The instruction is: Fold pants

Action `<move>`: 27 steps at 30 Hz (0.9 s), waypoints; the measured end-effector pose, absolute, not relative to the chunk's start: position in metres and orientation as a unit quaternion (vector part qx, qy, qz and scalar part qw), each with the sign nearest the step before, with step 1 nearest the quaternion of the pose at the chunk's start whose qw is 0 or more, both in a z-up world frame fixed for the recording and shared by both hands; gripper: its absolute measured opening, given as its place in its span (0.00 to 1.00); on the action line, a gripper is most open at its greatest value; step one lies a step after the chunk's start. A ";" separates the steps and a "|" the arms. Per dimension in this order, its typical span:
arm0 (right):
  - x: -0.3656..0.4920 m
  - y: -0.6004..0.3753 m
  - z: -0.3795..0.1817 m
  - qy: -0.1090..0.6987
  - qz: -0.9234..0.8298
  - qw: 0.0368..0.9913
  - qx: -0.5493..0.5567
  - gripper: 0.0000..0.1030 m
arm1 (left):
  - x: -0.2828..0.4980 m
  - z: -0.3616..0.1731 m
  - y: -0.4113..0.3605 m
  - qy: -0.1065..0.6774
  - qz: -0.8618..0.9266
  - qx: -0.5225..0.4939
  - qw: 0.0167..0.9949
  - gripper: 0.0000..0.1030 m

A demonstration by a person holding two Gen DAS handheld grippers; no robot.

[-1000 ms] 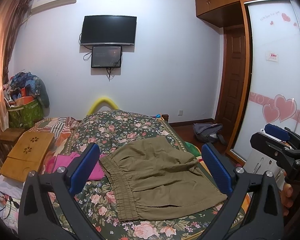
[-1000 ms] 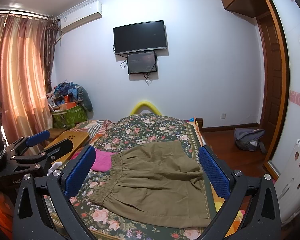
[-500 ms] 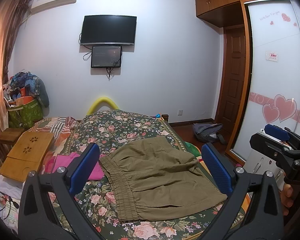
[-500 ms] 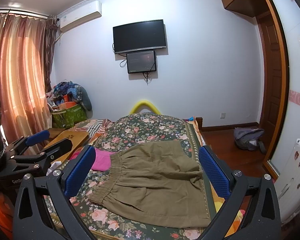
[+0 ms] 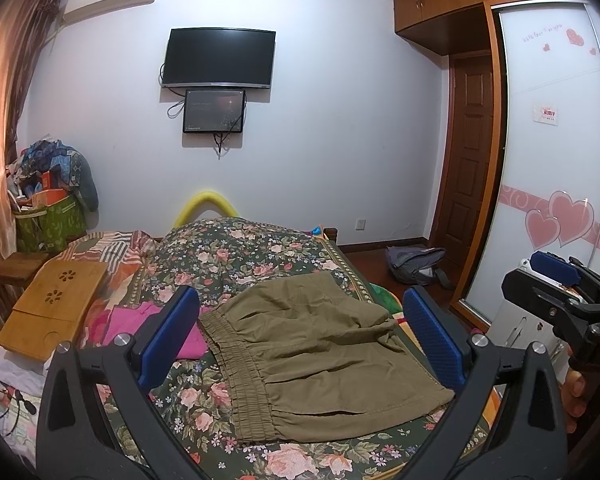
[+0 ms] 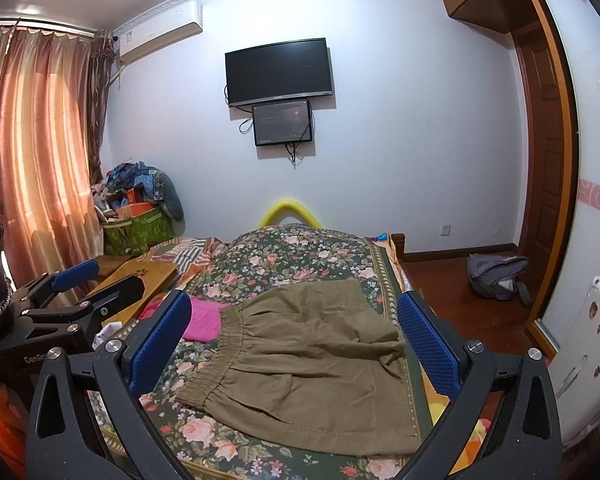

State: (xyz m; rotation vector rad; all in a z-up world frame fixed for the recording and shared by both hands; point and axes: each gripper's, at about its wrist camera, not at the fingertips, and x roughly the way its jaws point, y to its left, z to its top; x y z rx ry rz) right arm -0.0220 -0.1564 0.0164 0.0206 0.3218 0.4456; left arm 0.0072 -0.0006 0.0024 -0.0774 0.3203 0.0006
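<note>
Olive pants (image 5: pixel 320 356) lie folded on the floral bed (image 5: pixel 240 256); left claw (image 5: pixel 300 340) and right claw (image 6: pixel 296 344) hang apart above, likely done.

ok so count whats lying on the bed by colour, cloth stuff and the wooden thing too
olive-brown: 1, the folded pants on the floral bedspread
pink: 1, a garment beside the waistband
light wood: 1, a lap desk at the bed's left edge
red and white striped: 1, a cloth near the far end
total: 4
</note>
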 end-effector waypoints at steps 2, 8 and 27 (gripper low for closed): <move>-0.022 -0.156 0.017 0.159 0.220 0.962 0.010 1.00 | 0.007 0.002 0.000 0.160 0.000 -0.039 0.986 1.00; -0.022 -0.156 0.017 0.160 0.220 0.962 0.010 1.00 | 0.007 0.001 0.000 0.160 0.000 -0.039 0.986 1.00; -0.001 -0.164 0.002 0.171 0.200 0.965 -0.008 1.00 | 0.038 -0.010 0.014 0.176 0.007 -0.032 0.984 1.00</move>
